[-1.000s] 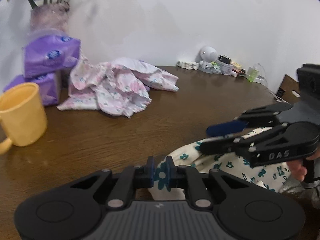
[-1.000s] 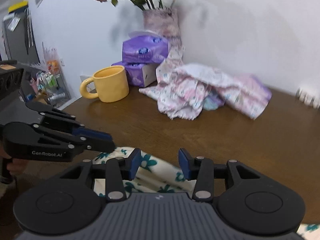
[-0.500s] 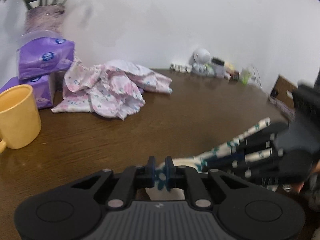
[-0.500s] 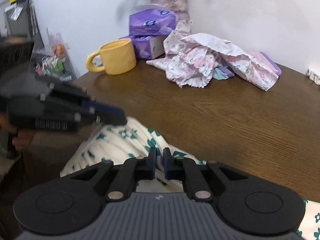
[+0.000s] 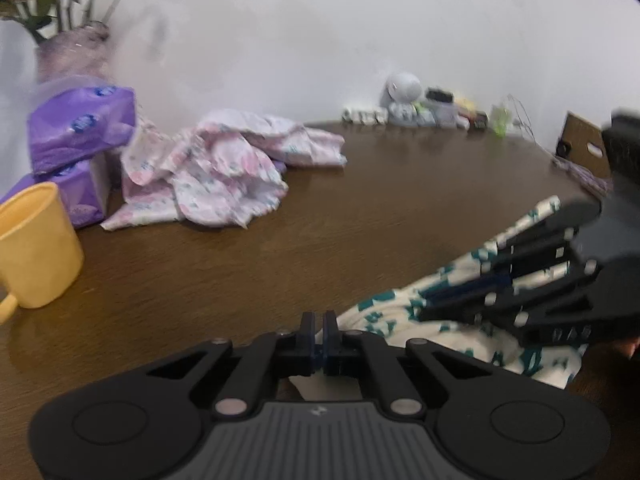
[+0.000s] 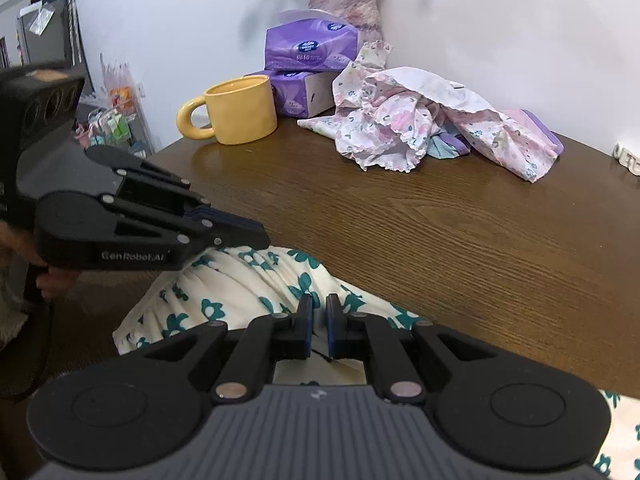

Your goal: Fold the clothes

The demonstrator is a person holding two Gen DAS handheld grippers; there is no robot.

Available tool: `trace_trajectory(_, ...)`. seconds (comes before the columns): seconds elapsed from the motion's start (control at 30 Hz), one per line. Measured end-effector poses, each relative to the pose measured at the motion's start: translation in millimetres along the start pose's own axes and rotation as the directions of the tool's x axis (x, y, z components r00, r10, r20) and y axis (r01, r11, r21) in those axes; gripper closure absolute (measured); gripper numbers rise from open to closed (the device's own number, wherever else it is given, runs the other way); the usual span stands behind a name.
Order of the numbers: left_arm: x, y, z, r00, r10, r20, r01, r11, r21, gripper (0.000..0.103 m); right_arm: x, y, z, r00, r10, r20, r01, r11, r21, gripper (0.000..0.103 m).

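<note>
Left wrist view: we saw the left hand-held gripper [image 5: 319, 334] and right hand-held gripper [image 6: 317, 330] both clamped on the cream teal-flowered garment [image 6: 244, 284] at the bench [image 6: 460, 232] near edge.

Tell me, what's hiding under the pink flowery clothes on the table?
From the right wrist view, bits of blue and purple fabric peek out beneath the pink flowery clothes, lying on the table. The rest underneath is covered.
</note>
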State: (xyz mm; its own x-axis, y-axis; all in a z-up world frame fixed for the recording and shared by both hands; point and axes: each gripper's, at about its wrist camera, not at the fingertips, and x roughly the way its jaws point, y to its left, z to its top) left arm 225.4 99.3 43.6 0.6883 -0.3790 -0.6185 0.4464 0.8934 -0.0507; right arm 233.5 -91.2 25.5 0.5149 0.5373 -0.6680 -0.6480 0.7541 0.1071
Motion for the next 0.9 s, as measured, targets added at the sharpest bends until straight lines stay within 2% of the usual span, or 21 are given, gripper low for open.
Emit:
trace_trajectory(0.1, -16, -1, 2, 0.999, -0.022, 0.036, 0.023, 1.000, -0.005, 0.102, -1, -1, -3, 1.000, 0.001, 0.017, -0.001, 1.000, 0.004, 0.097)
trace_trajectory(0.2, -13, -13, -5, 0.999, -0.045, 0.004, 0.045, 0.998, 0.035, 0.102, 0, -3, -4, 1.000, 0.010, 0.025, -0.010, 1.000, 0.013, 0.097)
trace_trajectory(0.4, 3, -27, -15, 1.000, 0.026, 0.001, -0.026, 0.996, 0.082, 0.103, 0, -4, -6, 0.999, 0.016, 0.043, -0.017, 1.000, 0.019, 0.096)
trace_trajectory(0.57, -16, -23, -8, 1.000, 0.013, 0.020, -0.014, 0.999, 0.034, 0.102, -1, -8, -10, 0.997, 0.026, 0.067, -0.029, 0.999, 0.038, 0.096)
trace_trajectory(0.7, -28, -30, -13, 0.998, -0.056, 0.003, 0.056, 0.998, -0.010, 0.102, -1, -9, -11, 0.997, 0.033, 0.076, -0.036, 0.999, 0.040, 0.097)
trace_trajectory(0.83, -19, -30, -22, 0.998, -0.056, -0.012, 0.055, 0.997, -0.052, 0.102, -1, -10, -11, 0.996, 0.038, 0.077, -0.041, 0.998, 0.042, 0.097)
trace_trajectory(0.9, -19, -32, -22, 0.999, -0.048, -0.011, 0.047, 0.998, -0.044, 0.102, -1, -9, -11, 0.996, 0.037, 0.078, -0.040, 0.998, 0.040, 0.097)
